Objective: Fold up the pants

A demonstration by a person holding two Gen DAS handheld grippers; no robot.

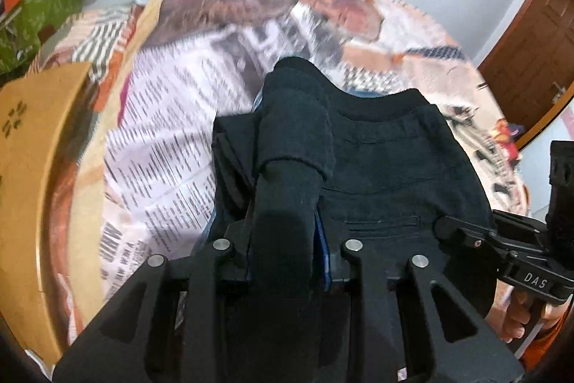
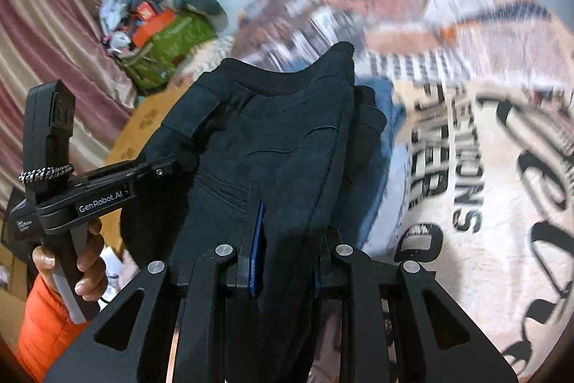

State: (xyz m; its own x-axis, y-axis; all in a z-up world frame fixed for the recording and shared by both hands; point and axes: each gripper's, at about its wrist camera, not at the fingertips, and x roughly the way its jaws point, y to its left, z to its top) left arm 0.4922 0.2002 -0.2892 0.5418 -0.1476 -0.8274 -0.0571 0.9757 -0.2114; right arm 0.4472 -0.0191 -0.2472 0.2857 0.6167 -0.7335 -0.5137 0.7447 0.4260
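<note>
The fingers of the left gripper (image 1: 287, 189) are pinched on a bunched corner of the black cotton pants (image 1: 387, 167); those of the right gripper (image 2: 287, 221) are clamped on the other corner. The waistband is held stretched between the 2, above the newspaper-print bedsheet (image 1: 172, 139). A carry-over fold is judged underway; lowering evenly and aligning edges is called for next.

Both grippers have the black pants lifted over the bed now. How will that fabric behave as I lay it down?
Probably floppy: the black pants sag in a curve between the left gripper and the right gripper. Bunched layers around the fingers suggest they may land creased. The printed bedsheet looks soft, so sliding may drag.
</note>
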